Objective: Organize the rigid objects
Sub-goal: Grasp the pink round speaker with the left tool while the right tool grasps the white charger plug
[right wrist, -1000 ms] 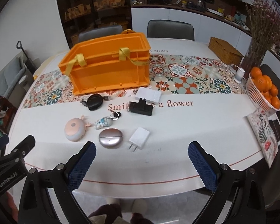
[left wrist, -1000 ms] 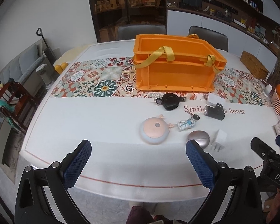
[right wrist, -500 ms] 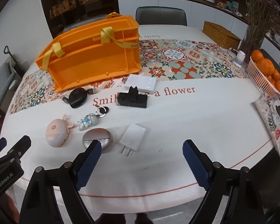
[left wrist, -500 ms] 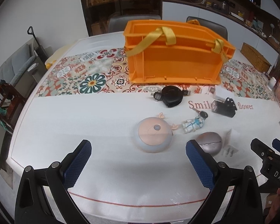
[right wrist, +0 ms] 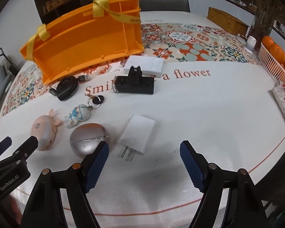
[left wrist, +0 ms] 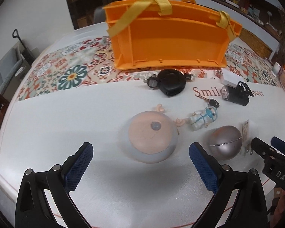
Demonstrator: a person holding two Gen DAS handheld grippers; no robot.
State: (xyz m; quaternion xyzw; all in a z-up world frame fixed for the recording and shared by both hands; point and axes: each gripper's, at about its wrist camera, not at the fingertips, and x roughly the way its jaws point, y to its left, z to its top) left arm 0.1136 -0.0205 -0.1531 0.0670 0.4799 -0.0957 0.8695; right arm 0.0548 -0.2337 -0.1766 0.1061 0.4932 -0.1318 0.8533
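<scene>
Nothing binned yet: orange crate empty far as seen, small items loose on table in front. Left gripper wide open, empty, w/ pink puck ahead. Right gripper half-open, just been closing, empty, near white charger.

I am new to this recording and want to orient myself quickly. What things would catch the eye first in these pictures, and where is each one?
The big orange crate with yellow straps dominates, lying on its side on the patterned runner at the far part of the table. Small items lie scattered before it, among them a round pink gadget and a white charger. The left gripper and right gripper hang open, each over one of those.
</scene>
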